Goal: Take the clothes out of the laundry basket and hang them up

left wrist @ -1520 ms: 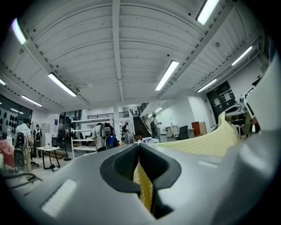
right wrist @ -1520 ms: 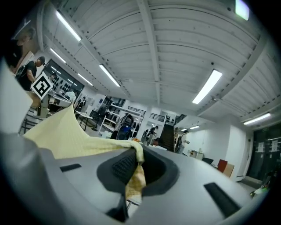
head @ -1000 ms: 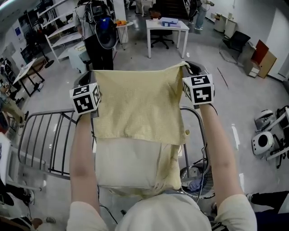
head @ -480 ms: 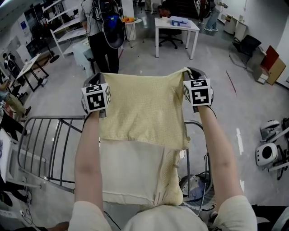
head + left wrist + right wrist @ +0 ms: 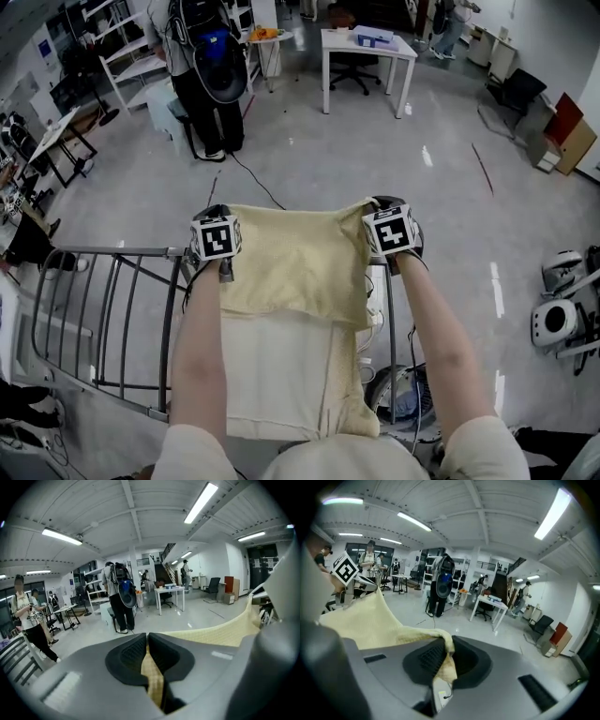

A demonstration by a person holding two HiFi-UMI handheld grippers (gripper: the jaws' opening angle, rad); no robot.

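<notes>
Left gripper (image 5: pixel 219 216): jaws pressed together on one top corner of the yellow waffle-weave cloth (image 5: pixel 291 262). In the left gripper view (image 5: pixel 146 654), a thin strip of yellow fabric (image 5: pixel 152 681) pinched between the black ribbed pads (image 5: pixel 129 656).

Right gripper (image 5: pixel 377 206): jaws clamped on the opposite top corner. In the right gripper view (image 5: pixel 445 656), a bunched fold of the cloth (image 5: pixel 370 620) squeezed between the pads (image 5: pixel 429 658), with a small white care tag (image 5: pixel 440 696) hanging just under them.

Writing: print on the care tag too small to read. Black-and-white square markers on each gripper's cube, the left one (image 5: pixel 216 237) and the right one (image 5: pixel 389 230).

Cloth: held stretched between the two grippers, spread across the top rail (image 5: pixel 112 251) of the grey metal drying rack at its right-hand end. Actual contact with the rail not clear.

White panel (image 5: pixel 272 375): hanging below the yellow hem towards the person. Same piece or a second one, cannot tell.

Rack bars (image 5: pixel 122 319): slanting down at the left side of the head view.

Wire basket (image 5: pixel 401 386): on the floor by the rack's right edge, partly under the right forearm, something blue inside.

Background: a standing person in dark trousers (image 5: pixel 202 70) and a white table (image 5: pixel 367 45), both well apart from the rack.
</notes>
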